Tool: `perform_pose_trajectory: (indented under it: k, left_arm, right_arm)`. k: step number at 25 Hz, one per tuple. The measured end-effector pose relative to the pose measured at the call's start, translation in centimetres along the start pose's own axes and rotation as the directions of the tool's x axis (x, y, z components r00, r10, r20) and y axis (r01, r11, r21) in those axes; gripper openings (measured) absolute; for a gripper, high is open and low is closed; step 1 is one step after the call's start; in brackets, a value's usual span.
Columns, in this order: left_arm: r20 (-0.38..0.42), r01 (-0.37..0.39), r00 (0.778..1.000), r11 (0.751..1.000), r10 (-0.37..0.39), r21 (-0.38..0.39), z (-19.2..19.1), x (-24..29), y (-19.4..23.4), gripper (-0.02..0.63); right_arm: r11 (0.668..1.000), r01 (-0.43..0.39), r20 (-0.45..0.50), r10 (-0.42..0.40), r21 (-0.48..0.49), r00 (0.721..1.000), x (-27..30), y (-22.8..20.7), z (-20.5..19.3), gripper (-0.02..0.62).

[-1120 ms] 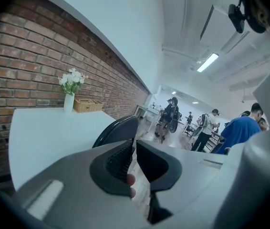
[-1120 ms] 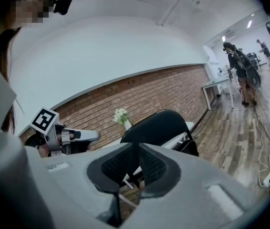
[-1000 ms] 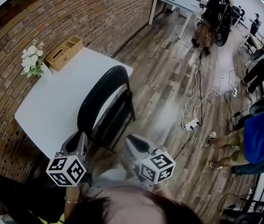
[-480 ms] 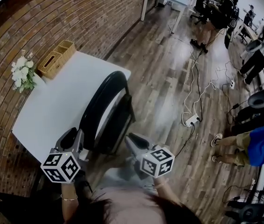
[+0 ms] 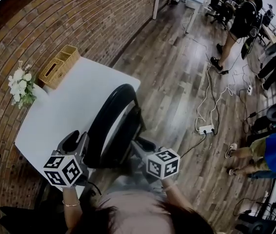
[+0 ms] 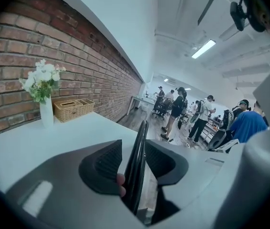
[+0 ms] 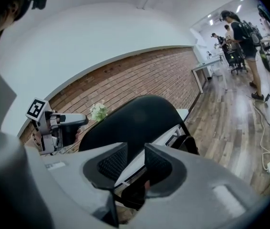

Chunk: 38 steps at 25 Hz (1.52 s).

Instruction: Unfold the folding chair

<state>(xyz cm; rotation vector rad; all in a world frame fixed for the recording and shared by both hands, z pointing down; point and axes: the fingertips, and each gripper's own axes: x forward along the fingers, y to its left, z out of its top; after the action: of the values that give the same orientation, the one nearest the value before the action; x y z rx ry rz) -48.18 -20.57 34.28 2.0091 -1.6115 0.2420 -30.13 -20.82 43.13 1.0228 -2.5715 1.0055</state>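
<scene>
The folded black chair (image 5: pixel 109 126) stands upright against the white table's (image 5: pixel 62 104) near edge. My left gripper (image 5: pixel 77 141) is at the chair's left rim. In the left gripper view that thin rim (image 6: pixel 140 140) runs edge-on through the gap of the left gripper (image 6: pixel 134 157), and neither pad presses it. Those jaws have just been opening. My right gripper (image 5: pixel 138 147) is low at the chair's right side. In the right gripper view the right gripper (image 7: pixel 136 160) points at the backrest (image 7: pixel 135 120). Its jaws have also just been opening, and nothing is gripped between them.
A brick wall (image 5: pixel 79 18) runs behind the table, which bears white flowers (image 5: pixel 20 86) and a wicker basket (image 5: pixel 60 65). A power strip (image 5: pixel 206 129) and cables lie on the wooden floor to the right. Several people stand further off.
Both grippers have moved forward to the chair, the left one to its left rim and the right one to its lower right side. The chair itself has not moved.
</scene>
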Motion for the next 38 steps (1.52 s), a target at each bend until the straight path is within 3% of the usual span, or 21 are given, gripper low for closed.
perform_pose_trajectory:
  k: [8, 19, 32, 38]
  left_arm:
    - [-0.118, 0.063, 0.991, 0.996, -0.055, 0.070, 0.7, 3.7, -0.4, 0.173]
    - [-0.303, 0.103, 0.951, 0.989, -0.067, 0.106, -1.4, 6.9, -0.7, 0.222]
    - [-0.436, 0.130, 0.898, 0.982, -0.058, 0.137, -3.4, 8.5, -1.1, 0.232]
    - [-0.469, 0.130, 0.882, 0.982, -0.051, 0.136, -4.1, 8.9, -1.0, 0.230]
  right_arm:
    - [0.999, -0.006, -0.062, 0.009, 0.050, 0.998, 2.8, -3.1, -0.4, 0.129]
    - [0.985, -0.017, -0.138, 0.041, 0.174, 0.990, 6.2, -6.4, -2.6, 0.177]
    - [0.976, -0.030, -0.233, 0.081, 0.217, 0.969, 9.7, -8.2, -6.1, 0.224]
    - [0.954, -0.038, -0.254, 0.117, 0.296, 0.960, 11.3, -8.9, -7.3, 0.239]
